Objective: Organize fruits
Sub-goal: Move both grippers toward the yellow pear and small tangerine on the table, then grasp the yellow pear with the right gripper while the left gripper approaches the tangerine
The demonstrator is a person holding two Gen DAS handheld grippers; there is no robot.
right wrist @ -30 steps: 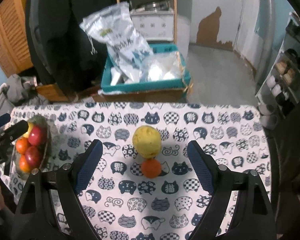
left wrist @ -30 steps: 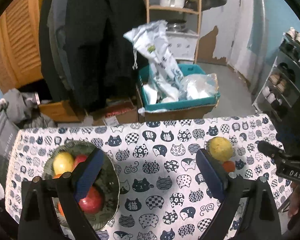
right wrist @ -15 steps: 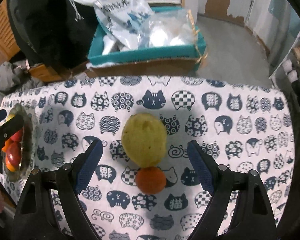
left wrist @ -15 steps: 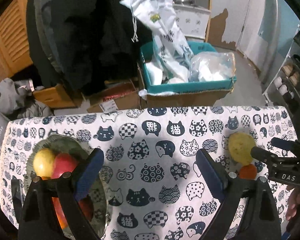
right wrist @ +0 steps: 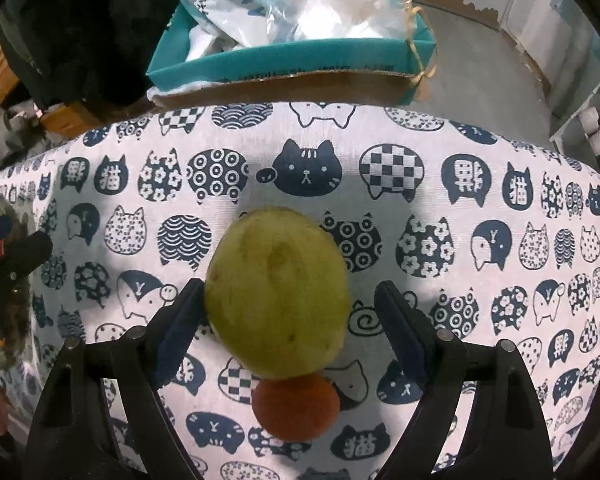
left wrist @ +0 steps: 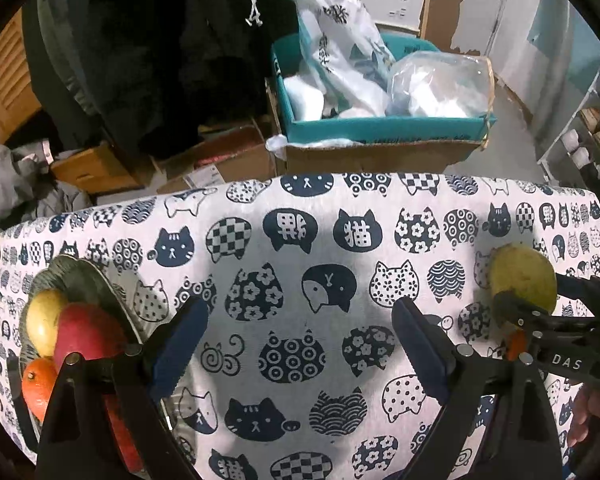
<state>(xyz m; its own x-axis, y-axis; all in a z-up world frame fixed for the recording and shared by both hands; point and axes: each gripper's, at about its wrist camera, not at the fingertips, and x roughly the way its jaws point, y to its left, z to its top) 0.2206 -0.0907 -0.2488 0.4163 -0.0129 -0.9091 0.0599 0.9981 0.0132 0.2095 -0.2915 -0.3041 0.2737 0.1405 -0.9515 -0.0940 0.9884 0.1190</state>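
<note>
A cat-print tablecloth [left wrist: 300, 240] covers the table; behind it, a teal box [left wrist: 380, 128] (stuffed with plastic bags [left wrist: 436, 84]).

Cluttered home storage room. Ahead of the grippers: cat-print tablecloth [left wrist: 300, 240], dark coats [left wrist: 140, 48], cardboard boxes [left wrist: 228, 164], teal box [right wrist: 292, 56] of bags, shoe rack [left wrist: 580, 136] at right.

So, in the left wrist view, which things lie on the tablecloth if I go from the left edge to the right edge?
Fruit bowl with red apple and others → left gripper, open over bare cloth → yellow-green fruit with the right gripper around it.
</note>
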